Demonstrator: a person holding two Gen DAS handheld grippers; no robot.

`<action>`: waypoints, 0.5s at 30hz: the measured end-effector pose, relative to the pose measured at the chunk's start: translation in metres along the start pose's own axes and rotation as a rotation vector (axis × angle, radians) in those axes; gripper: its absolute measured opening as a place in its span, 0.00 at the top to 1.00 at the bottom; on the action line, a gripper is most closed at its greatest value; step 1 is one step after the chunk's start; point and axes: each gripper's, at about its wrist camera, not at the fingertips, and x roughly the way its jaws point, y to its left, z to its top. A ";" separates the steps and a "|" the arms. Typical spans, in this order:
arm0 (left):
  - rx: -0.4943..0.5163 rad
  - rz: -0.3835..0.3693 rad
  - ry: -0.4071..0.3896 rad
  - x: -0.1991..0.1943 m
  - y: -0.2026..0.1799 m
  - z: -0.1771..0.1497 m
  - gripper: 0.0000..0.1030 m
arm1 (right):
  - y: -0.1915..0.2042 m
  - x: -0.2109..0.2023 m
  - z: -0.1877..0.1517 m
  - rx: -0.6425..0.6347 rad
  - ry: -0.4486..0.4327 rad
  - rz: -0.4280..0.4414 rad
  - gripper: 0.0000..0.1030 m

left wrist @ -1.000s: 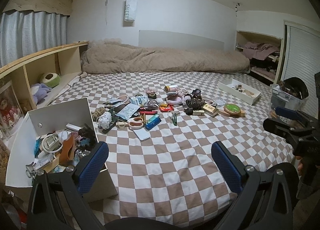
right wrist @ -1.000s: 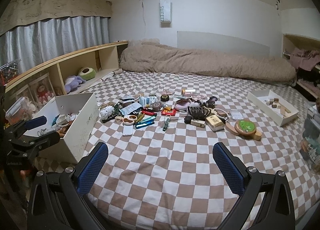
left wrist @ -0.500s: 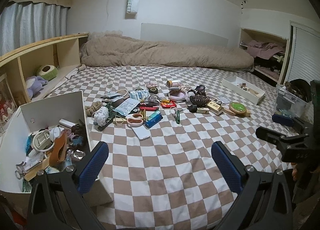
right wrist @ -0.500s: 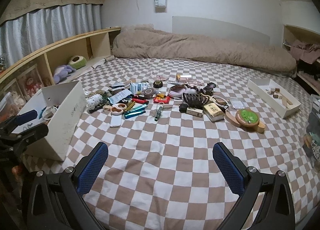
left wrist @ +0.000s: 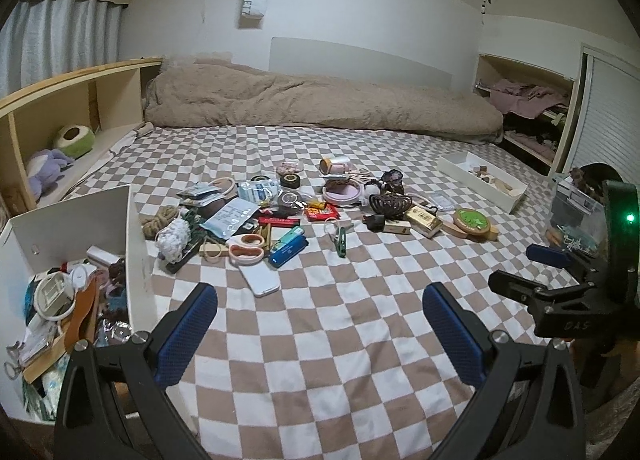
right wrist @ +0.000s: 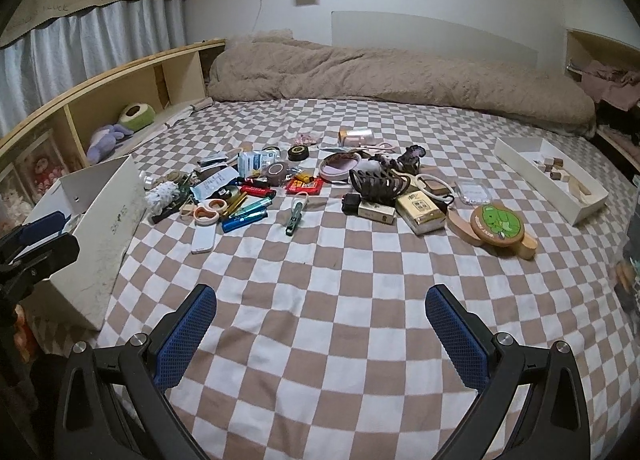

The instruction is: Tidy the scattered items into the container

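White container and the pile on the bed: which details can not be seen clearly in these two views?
- Right wrist view: contents of the white container are hidden behind its near wall.
- Left wrist view: the container's lower left part is cut by the image edge and the left gripper.
- Both views: print on the gold box is too small to read.

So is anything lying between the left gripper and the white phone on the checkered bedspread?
Nothing visible: only bare checkered bedspread separates the open left gripper from the white phone. The white storage box sits off to the left, clear of that line.
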 end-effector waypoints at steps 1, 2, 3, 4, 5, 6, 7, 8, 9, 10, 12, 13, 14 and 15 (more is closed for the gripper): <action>0.005 0.002 0.002 0.003 -0.001 0.002 0.00 | -0.001 0.002 0.002 0.001 0.001 0.004 0.00; 0.007 0.005 0.005 0.006 0.000 0.005 0.00 | -0.002 0.004 0.004 0.000 0.005 0.008 0.00; 0.006 0.007 0.012 0.010 0.000 0.008 0.00 | -0.003 0.006 0.006 -0.001 0.007 0.010 0.00; 0.004 0.007 0.017 0.013 0.001 0.009 0.00 | -0.003 0.009 0.009 -0.004 0.009 0.010 0.00; 0.001 0.006 0.020 0.017 0.002 0.012 0.00 | -0.004 0.011 0.011 -0.007 0.010 0.012 0.00; -0.001 0.006 0.022 0.020 0.002 0.015 0.00 | -0.005 0.012 0.013 -0.007 0.010 0.016 0.00; -0.001 0.008 0.022 0.024 0.003 0.018 0.00 | -0.007 0.014 0.015 -0.004 0.010 0.021 0.00; -0.001 0.009 0.022 0.028 0.003 0.021 0.00 | -0.009 0.017 0.018 0.002 0.011 0.027 0.00; -0.001 0.008 0.023 0.032 0.004 0.024 0.00 | -0.012 0.020 0.020 0.010 0.011 0.031 0.00; -0.003 0.009 0.026 0.037 0.004 0.027 0.00 | -0.015 0.022 0.023 0.017 0.009 0.035 0.00; -0.010 0.006 0.046 0.048 0.006 0.033 0.00 | -0.021 0.028 0.028 0.035 0.005 0.042 0.00; -0.015 0.000 0.063 0.056 0.007 0.036 0.00 | -0.024 0.031 0.031 0.044 0.004 0.046 0.00; -0.021 -0.004 0.076 0.062 0.009 0.038 0.00 | -0.027 0.035 0.034 0.053 0.004 0.052 0.00; -0.029 -0.007 0.088 0.068 0.010 0.040 0.00 | -0.030 0.038 0.037 0.059 0.005 0.056 0.00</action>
